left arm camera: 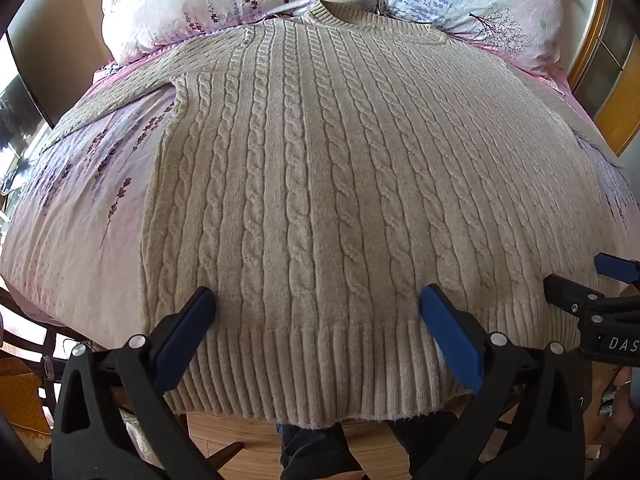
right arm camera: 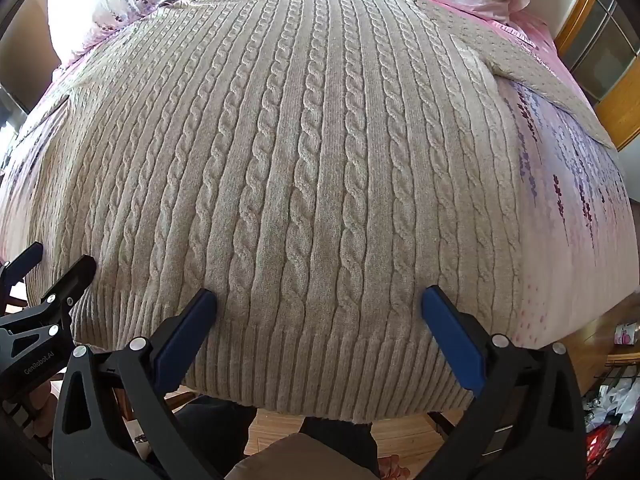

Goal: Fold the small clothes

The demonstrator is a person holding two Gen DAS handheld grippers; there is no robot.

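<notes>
A cream cable-knit sweater [left arm camera: 320,184] lies flat and face up on the bed, collar at the far end, ribbed hem hanging over the near edge; it also fills the right wrist view [right arm camera: 304,184]. Its sleeves spread out to the left [left arm camera: 120,92] and right [right arm camera: 552,76]. My left gripper [left arm camera: 318,300] is open, its blue pads spread wide above the hem's left part. My right gripper [right arm camera: 320,300] is open above the hem's right part and holds nothing. The right gripper shows at the edge of the left view [left arm camera: 592,300], and the left gripper at the edge of the right view [right arm camera: 44,292].
The bed has a pink floral sheet [left arm camera: 80,208] and two floral pillows [left arm camera: 208,0] at the head. Wooden floor [left arm camera: 240,428] and the person's dark legs [left arm camera: 312,452] are below the near edge. A wooden window frame [right arm camera: 588,12] stands at right; clutter [right arm camera: 612,404] lies on the floor.
</notes>
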